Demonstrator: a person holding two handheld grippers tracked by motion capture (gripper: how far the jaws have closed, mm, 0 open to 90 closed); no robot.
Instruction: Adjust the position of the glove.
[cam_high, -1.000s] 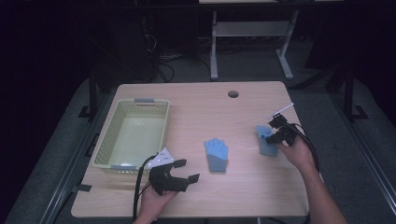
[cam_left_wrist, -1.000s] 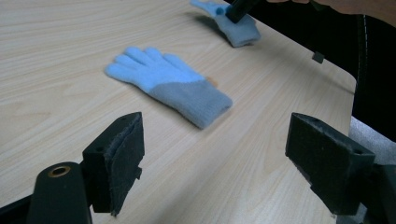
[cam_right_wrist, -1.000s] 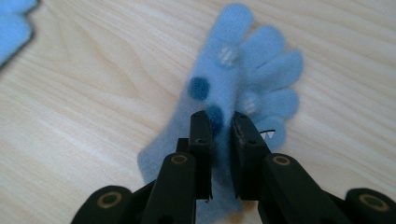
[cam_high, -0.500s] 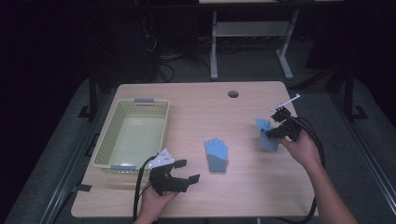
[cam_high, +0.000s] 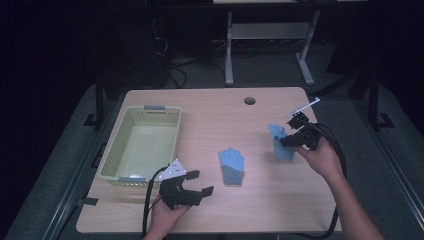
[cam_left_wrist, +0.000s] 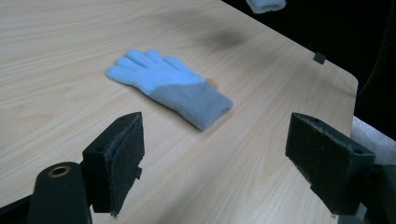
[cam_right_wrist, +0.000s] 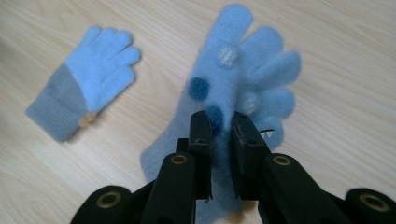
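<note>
Right tool (cam_high: 289, 141) is clamped on a dotted blue glove (cam_right_wrist: 233, 93) hanging off the desk (cam_high: 210, 110), basket (cam_high: 150, 111) far across, while left tool (cam_high: 196, 182), jaws apart, sits nearer the flat glove (cam_high: 231, 165)

Pale wood-grain table (cam_high: 215, 115) with a round cable hole (cam_high: 249, 101), beneath and ahead of the jaws, on dark grey floor (cam_high: 65, 150); white-legged bench frame (cam_high: 270, 35) beyond, in a dim room.

No readable text, label or number anywhere.
</note>
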